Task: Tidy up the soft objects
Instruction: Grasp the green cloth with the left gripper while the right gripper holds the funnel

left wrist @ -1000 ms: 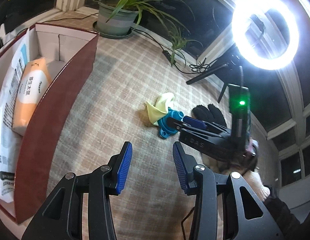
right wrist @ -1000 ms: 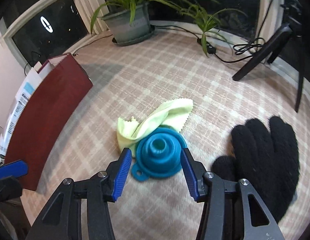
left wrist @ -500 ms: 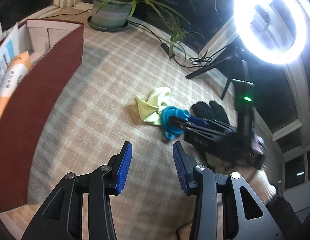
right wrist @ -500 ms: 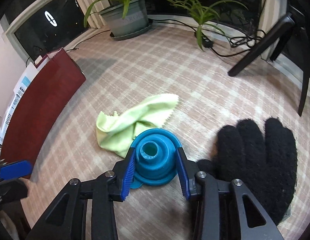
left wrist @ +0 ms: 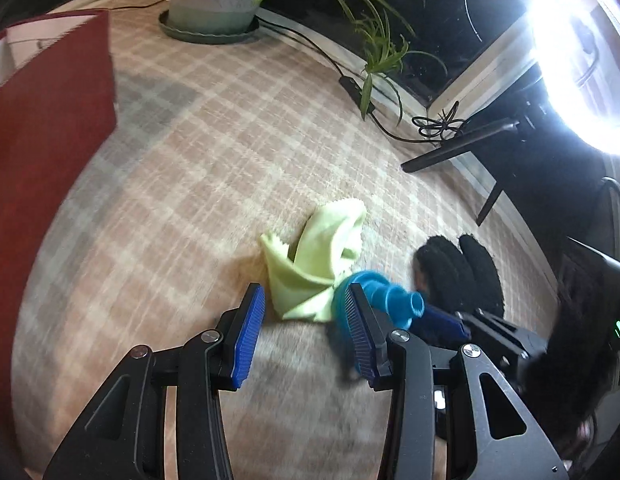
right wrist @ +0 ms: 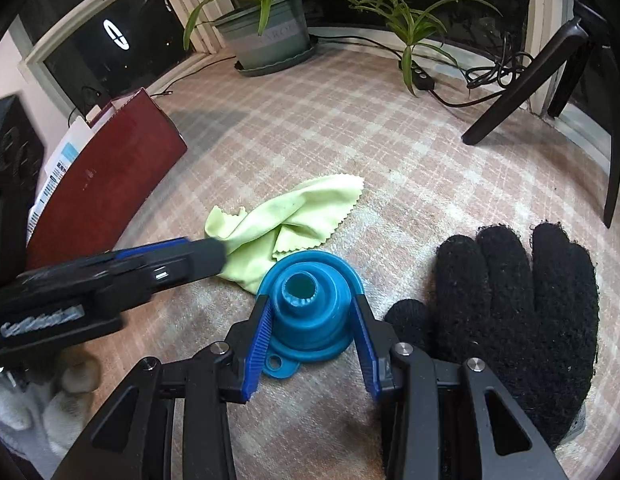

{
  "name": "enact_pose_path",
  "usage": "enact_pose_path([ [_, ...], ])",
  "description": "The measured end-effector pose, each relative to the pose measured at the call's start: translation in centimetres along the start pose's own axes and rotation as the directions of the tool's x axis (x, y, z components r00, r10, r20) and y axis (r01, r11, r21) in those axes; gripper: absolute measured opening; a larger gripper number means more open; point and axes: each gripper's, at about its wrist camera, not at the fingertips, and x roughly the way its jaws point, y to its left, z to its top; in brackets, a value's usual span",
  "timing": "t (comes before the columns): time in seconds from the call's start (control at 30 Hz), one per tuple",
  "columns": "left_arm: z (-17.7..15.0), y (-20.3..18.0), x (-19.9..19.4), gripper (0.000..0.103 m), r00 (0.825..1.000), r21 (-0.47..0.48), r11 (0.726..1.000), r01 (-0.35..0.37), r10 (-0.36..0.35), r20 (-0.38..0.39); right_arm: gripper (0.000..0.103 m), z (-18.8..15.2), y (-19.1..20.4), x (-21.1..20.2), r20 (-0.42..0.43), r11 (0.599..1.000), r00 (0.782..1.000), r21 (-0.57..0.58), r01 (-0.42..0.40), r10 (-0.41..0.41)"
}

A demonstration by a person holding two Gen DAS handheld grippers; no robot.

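The blue funnel point(right wrist: 310, 312) is seated wide end down on the checked carpet point(right wrist: 389, 160), just beside the pale green cloth point(right wrist: 286, 220) and the black glove point(right wrist: 517, 304). It is judged to be light, rubbery and collapsible, so a squeeze on its stepped cone would be expected to deform it. The rim or the small hanging tab looks the firmer place to be taken.

The right gripper point(right wrist: 311, 344) is closed on the funnel, its blue pads pressed against both sides of the cone. The left gripper point(left wrist: 302, 332) is held open and empty, aimed at the cloth point(left wrist: 317, 264), which is thin, limp and best pinched at a raised fold.

In the right wrist view, the funnel's open neck, the whole glove and the packets behind the red box wall point(right wrist: 106, 184) are shown. Only the left wrist view shows the funnel point(left wrist: 381, 296) in profile and the ring light point(left wrist: 585, 52).
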Motion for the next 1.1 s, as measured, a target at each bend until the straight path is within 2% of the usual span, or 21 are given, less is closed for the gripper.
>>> enact_pose_path([
  [0.33,1.7,-0.9,2.5,0.04,1.0,0.058,0.998,-0.025,0.025,-0.001,0.036,-0.1,0.0,0.0,0.011,1.0,1.0,0.013,-0.005,0.005],
  [0.63,1.4,-1.1,3.0,0.038,1.0,0.131,0.991,-0.016,0.016,-0.001,0.036,-0.3,0.2,-0.1,0.019,1.0,1.0,0.008,-0.001,0.001],
  [0.83,0.3,0.4,2.0,0.037,1.0,0.099,0.995,-0.024,0.024,-0.003,0.036,-0.3,0.2,-0.1,0.022,1.0,1.0,0.021,-0.005,0.004],
  [0.93,0.2,0.2,2.1,0.03,1.0,0.102,0.995,-0.015,0.016,-0.006,0.036,-0.3,0.2,0.0,0.024,1.0,1.0,0.028,-0.003,0.002],
  [0.97,0.3,0.0,2.3,0.024,1.0,0.104,0.995,-0.002,0.004,-0.019,0.036,-0.4,0.3,0.0,0.024,1.0,1.0,0.029,-0.002,0.002],
  [1.1,0.7,-1.2,3.0,0.017,1.0,0.131,0.991,0.004,0.0,-0.03,0.036,-0.4,0.1,-0.1,0.024,0.999,1.0,0.035,-0.006,0.005],
])
